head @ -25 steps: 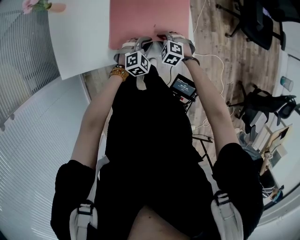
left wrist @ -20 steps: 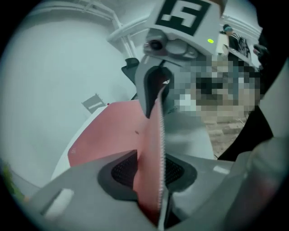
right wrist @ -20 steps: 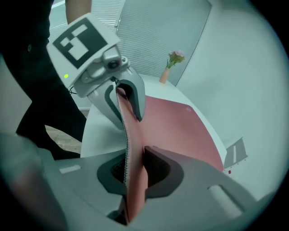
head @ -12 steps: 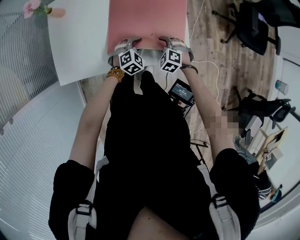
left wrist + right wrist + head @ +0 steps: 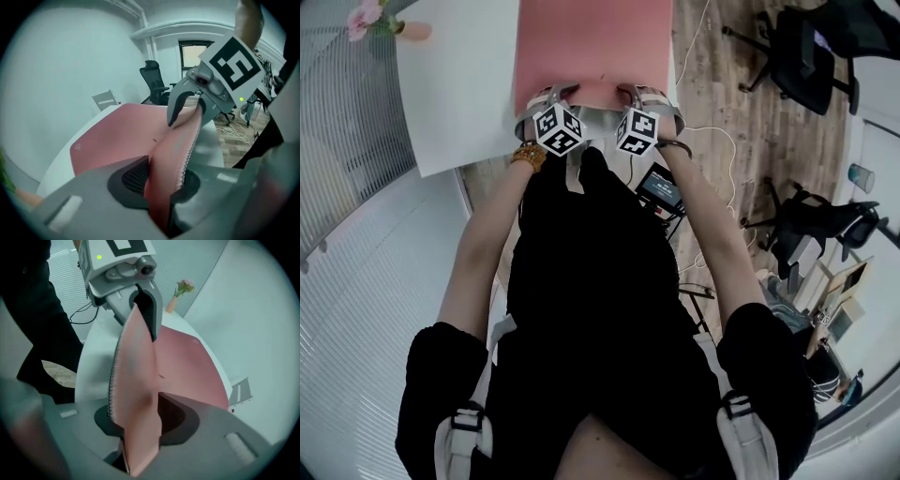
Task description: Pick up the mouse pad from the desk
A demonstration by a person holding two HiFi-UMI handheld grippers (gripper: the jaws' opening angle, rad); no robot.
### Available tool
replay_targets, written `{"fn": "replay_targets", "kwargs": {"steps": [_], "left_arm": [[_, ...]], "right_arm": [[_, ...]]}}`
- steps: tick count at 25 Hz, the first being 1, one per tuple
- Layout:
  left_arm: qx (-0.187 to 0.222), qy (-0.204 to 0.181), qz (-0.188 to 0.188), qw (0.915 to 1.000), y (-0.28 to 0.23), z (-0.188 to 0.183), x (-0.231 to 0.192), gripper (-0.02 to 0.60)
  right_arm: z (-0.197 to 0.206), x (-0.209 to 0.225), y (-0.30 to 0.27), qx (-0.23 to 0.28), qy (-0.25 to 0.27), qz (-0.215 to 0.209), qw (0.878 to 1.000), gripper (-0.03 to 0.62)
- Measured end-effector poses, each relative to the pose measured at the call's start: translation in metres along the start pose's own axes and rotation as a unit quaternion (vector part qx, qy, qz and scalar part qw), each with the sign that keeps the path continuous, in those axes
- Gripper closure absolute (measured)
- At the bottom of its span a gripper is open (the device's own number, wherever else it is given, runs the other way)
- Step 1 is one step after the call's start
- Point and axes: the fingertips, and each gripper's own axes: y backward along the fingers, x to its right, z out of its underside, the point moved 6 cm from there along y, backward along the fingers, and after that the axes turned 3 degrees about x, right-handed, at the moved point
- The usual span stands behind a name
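Black tee (image 5: 600, 309), white straps (image 5: 748, 441), orange bracelet (image 5: 528, 155), grey left tool (image 5: 551, 91), right tool (image 5: 637, 91), b&w marker cubes (image 5: 560, 129)

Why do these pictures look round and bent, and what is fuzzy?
Head view: wide lens bows the white desk; evenly lit. Left gripper view: black rounded corners, near mouse pad fold blurred. Right gripper view: same corners, close mouse pad soft.

Soft, even indoor light falls with no hard shadows. The white worktop (image 5: 455, 103) glares pale in the head view. Strong fisheye bending curves every edge, and both gripper views darken to black at their corners. There the near fold of the mouse pad (image 5: 168, 159) is smeared out of focus, and a far window (image 5: 190, 54) glows.
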Motion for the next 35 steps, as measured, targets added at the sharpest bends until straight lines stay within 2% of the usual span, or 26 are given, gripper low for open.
{"fn": "replay_targets", "kwargs": {"steps": [3,5,6,8,10,12,13,16,18,25,35], "left_arm": [[-0.013,-0.039,0.018,0.9990,-0.003,0.008,0.009,0.526],[-0.029,-0.055,0.013,0.9980,-0.007,0.019,0.007,0.522],[-0.040,-0.048,0.009,0.9980,-0.009,0.026,0.005,0.515],[-0.052,-0.006,0.004,0.9986,-0.010,0.041,0.003,0.495],[-0.044,0.036,-0.004,0.9984,-0.005,0.049,0.001,0.495],[-0.031,0.061,-0.014,0.9976,-0.001,0.047,-0.003,0.512],[-0.024,0.075,-0.018,0.9968,0.000,0.044,-0.006,0.515],[-0.011,0.105,-0.030,0.9939,0.001,0.039,-0.009,0.525],[-0.009,0.110,-0.034,0.9934,0.002,0.037,-0.009,0.528],[-0.030,0.065,-0.004,0.9974,0.003,0.042,0.001,0.534],[-0.038,0.070,0.011,0.9968,0.010,0.049,0.015,0.537]], "right_arm": [[0.006,0.007,-0.003,-0.013,-0.043,0.019,0.999,0.469],[0.003,0.010,-0.003,-0.020,-0.050,0.018,0.998,0.538],[0.002,0.010,-0.004,-0.024,-0.046,0.015,0.999,0.548],[0.002,0.005,-0.005,-0.028,-0.049,0.005,0.998,0.545],[0.005,-0.001,-0.008,-0.027,-0.071,-0.006,0.997,0.534],[0.009,0.001,-0.009,-0.020,-0.115,-0.017,0.993,0.524],[0.011,0.003,-0.009,-0.014,-0.151,-0.023,0.988,0.522],[0.014,0.009,-0.006,0.006,-0.269,-0.035,0.963,0.519],[0.015,0.010,-0.005,0.014,-0.299,-0.036,0.954,0.519],[0.015,0.003,-0.005,0.018,-0.294,-0.052,0.954,0.525],[0.015,-0.011,0.000,0.017,-0.294,-0.080,0.952,0.525]]}}
